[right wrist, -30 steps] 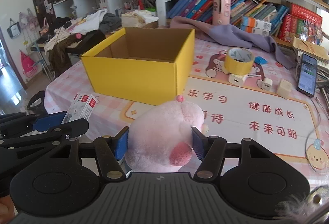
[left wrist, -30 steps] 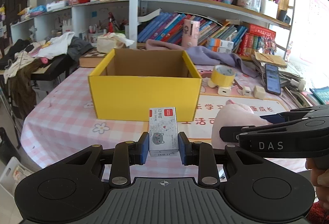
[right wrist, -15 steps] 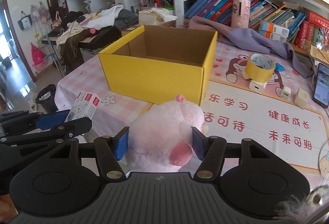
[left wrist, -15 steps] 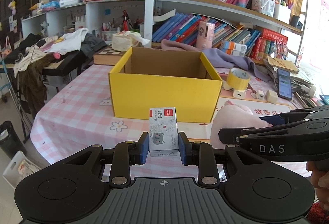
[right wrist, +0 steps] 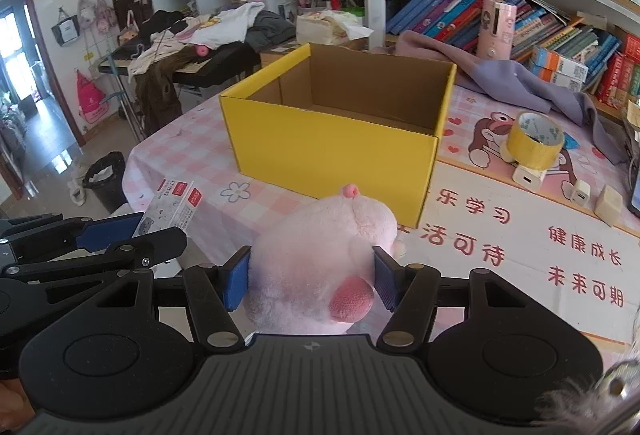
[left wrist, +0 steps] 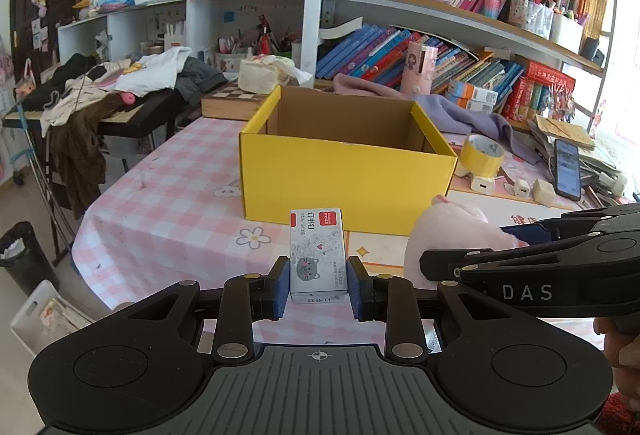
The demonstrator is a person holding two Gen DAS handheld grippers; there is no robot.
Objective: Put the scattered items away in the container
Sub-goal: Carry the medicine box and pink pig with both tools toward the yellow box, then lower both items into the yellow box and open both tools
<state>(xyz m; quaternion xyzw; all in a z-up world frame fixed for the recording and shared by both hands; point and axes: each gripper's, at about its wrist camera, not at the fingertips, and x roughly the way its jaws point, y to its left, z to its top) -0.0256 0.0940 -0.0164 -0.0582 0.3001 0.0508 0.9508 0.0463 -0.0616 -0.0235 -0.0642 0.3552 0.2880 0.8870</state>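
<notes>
My left gripper (left wrist: 319,289) is shut on a small white box of staples (left wrist: 318,253) with a grey cat printed on it. My right gripper (right wrist: 311,280) is shut on a pink plush toy (right wrist: 320,267), its blue pads pressing into both sides. Both are held above the pink checked tablecloth (left wrist: 168,211), short of the open yellow cardboard box (left wrist: 344,171), whose brown inside looks empty (right wrist: 360,107). In the left wrist view the right gripper (left wrist: 532,263) and plush (left wrist: 452,235) sit to the right. In the right wrist view the staples box (right wrist: 172,207) appears at the left.
A roll of yellow tape (right wrist: 534,141), white chargers (right wrist: 528,177) and a small beige block (right wrist: 608,205) lie on the printed mat right of the box. A phone (left wrist: 567,169) and a purple cloth (right wrist: 520,83) lie further right. Bookshelves stand behind; a black bin (right wrist: 104,179) is on the floor.
Both grippers have shifted sideways with their loads, so the yellow box has slid to the right in both views. Neither grip has changed.
</notes>
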